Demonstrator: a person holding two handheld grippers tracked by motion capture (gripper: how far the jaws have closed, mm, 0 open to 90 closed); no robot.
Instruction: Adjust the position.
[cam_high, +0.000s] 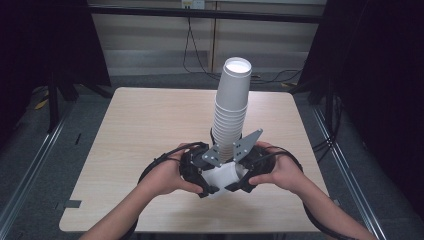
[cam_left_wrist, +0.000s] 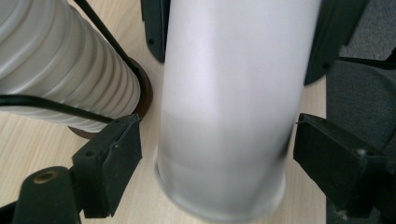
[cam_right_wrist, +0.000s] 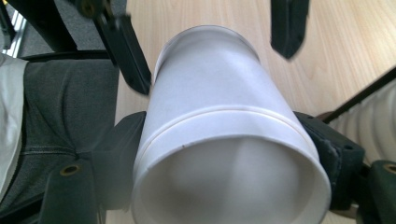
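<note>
Gripping one white cup (cam_right_wrist: 224, 140), the right gripper's (cam_high: 239, 184) jaws clamp; left gripper's (cam_high: 210, 189) seemingly released.

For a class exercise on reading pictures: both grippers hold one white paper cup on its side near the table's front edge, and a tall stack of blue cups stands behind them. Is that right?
Not quite: the stack of cups is white, not blue, as the high view shows. The rest stands: the left gripper and right gripper meet at one white paper cup lying on its side near the front edge of the table, with the tall stack behind them.
</note>
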